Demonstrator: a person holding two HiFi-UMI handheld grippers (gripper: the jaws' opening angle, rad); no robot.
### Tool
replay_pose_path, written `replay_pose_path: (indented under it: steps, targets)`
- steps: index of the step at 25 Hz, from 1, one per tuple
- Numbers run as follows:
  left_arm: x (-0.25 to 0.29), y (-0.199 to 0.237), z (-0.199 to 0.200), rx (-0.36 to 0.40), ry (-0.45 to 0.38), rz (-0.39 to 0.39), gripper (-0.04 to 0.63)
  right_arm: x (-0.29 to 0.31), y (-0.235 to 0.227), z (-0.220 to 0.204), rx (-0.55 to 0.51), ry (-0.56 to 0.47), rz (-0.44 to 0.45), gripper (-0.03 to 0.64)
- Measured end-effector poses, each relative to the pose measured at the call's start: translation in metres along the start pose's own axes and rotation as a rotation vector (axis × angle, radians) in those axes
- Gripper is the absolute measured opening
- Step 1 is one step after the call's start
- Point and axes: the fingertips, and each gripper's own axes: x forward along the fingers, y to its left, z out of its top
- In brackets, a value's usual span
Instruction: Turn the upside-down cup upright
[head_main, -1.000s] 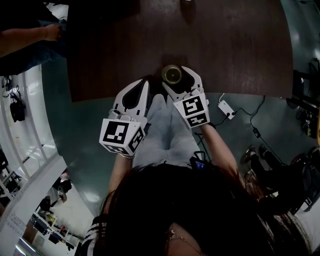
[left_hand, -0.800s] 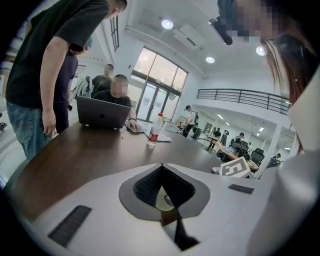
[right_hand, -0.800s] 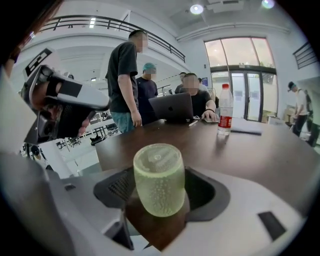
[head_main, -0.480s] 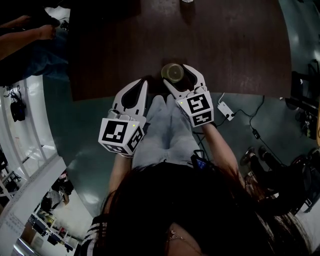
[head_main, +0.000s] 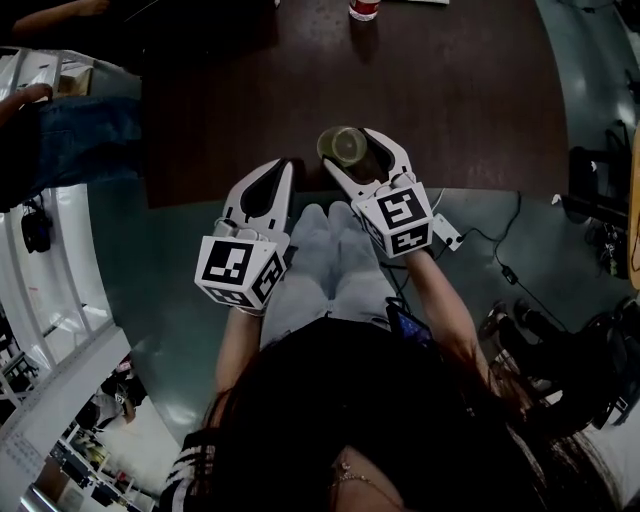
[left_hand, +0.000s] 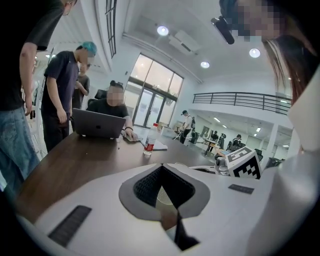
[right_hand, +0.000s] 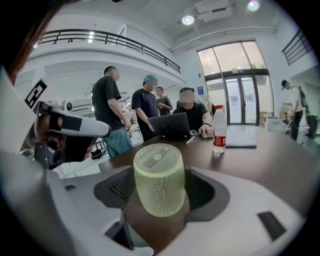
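Observation:
A translucent yellow-green cup (right_hand: 159, 177) sits between the jaws of my right gripper (right_hand: 161, 186), closed base upward and tilted a little. The right gripper is shut on it. In the head view the cup (head_main: 342, 146) hangs just over the near edge of the dark brown table (head_main: 460, 100), held by the right gripper (head_main: 352, 152). My left gripper (head_main: 283, 166) is beside it to the left, shut and empty. In the left gripper view its fingertips (left_hand: 161, 168) meet with nothing between them.
A water bottle with a red label (right_hand: 219, 130) stands further along the table, next to white papers (right_hand: 242, 136). A seated person works at a laptop (right_hand: 172, 125) at the far end, and several people stand by the table's left side. A power strip (head_main: 450, 228) lies on the floor.
The right gripper has lifted the cup off the table and carried it slightly up the picture. The left gripper has risen a little beside it, still shut.

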Motion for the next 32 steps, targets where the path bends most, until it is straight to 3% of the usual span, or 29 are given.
replay_pose_path:
  steps: [15, 24, 28, 32]
  targets:
    - [-0.018, 0.002, 0.031, 0.020, -0.086, -0.006, 0.002, -0.036, 0.010, 0.072, -0.042, -0.144, -0.006, 0.321]
    - [-0.026, -0.008, 0.048, 0.046, -0.133, -0.013, 0.002, -0.057, 0.011, 0.090, -0.044, -0.192, -0.015, 0.321]
    - [-0.028, -0.009, 0.052, 0.053, -0.140, -0.015, 0.002, -0.060, 0.012, 0.092, -0.007, -0.210, 0.001, 0.321]
    - [-0.029, -0.009, 0.055, 0.061, -0.143, -0.017, 0.002, -0.061, 0.013, 0.093, 0.095, -0.234, 0.039, 0.321]
